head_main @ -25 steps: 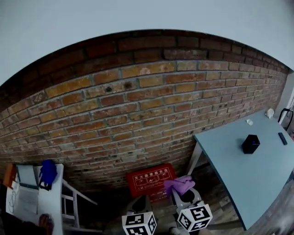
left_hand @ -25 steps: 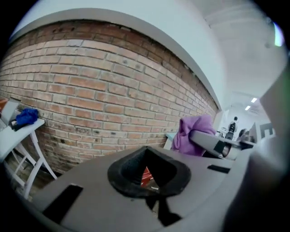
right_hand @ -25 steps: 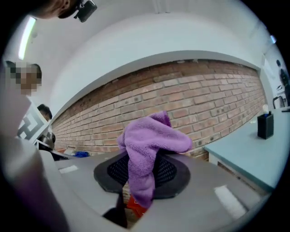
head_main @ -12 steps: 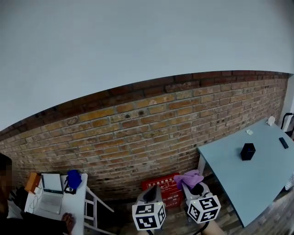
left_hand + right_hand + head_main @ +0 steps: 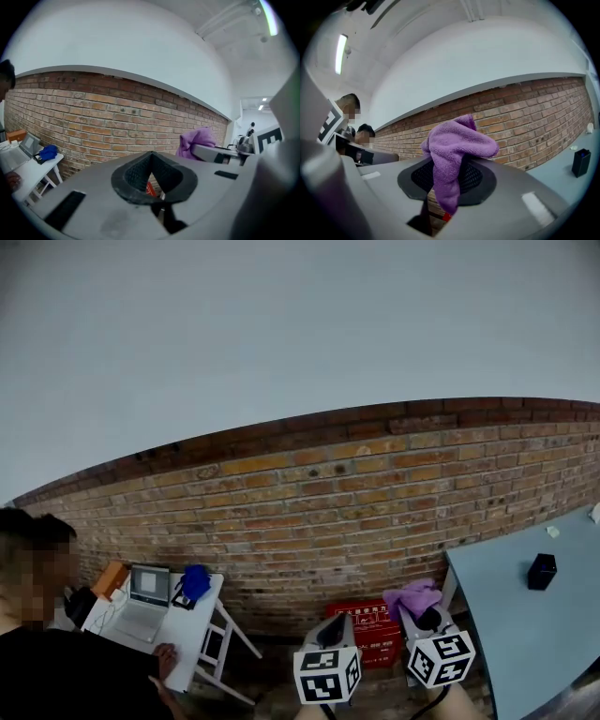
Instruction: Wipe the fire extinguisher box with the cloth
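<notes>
Gripping cloth (image 5: pixel 459 143) in right gripper (image 5: pixel 448 165) fingers; left gripper (image 5: pixel 151 158) fingers together, empty.
Risk: shallow pinch, so cloth may slip against fire extinguisher box (image 5: pixel 377 632).

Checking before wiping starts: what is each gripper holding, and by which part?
The right gripper is shut on the purple cloth, pinched near its middle, with a bunch above the jaws and a tail below. The left gripper is shut and empty.

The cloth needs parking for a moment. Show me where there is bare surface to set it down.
Set the cloth on the blue table: the stretch from its left edge across to the black box is bare. The small white table is crowded, with a laptop, a blue item and a person's hand.
</notes>
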`<move>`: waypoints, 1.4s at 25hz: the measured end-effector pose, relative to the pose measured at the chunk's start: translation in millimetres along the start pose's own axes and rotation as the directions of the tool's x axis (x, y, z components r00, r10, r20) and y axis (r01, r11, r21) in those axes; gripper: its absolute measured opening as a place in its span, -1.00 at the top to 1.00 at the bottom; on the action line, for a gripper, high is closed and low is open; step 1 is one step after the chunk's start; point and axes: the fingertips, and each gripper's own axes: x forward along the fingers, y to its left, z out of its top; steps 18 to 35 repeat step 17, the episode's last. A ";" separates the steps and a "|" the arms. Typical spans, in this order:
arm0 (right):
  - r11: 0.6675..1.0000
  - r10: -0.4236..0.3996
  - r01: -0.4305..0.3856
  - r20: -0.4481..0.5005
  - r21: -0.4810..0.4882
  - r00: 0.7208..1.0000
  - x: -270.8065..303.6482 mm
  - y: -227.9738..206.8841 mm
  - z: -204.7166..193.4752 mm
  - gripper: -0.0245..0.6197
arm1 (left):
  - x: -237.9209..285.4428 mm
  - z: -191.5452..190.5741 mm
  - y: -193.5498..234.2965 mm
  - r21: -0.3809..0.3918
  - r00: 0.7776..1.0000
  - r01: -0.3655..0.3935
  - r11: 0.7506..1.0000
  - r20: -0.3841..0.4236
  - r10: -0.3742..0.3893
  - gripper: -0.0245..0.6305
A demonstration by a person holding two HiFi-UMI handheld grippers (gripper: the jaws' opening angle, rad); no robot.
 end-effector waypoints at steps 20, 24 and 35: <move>0.997 0.080 -0.080 -0.007 -0.003 0.997 -9.5 -23.6 5.6 0.62 | 18.0 -9.8 -43.3 -0.002 0.999 -0.031 1.000 -0.034 0.031 0.91; 0.997 0.080 -0.080 -0.007 -0.003 0.997 -9.5 -23.6 5.6 0.62 | 18.0 -9.8 -43.3 -0.002 0.999 -0.031 1.000 -0.034 0.031 0.91; 0.997 0.080 -0.080 -0.007 -0.003 0.997 -9.5 -23.6 5.6 0.62 | 18.0 -9.8 -43.3 -0.002 0.999 -0.031 1.000 -0.034 0.031 0.91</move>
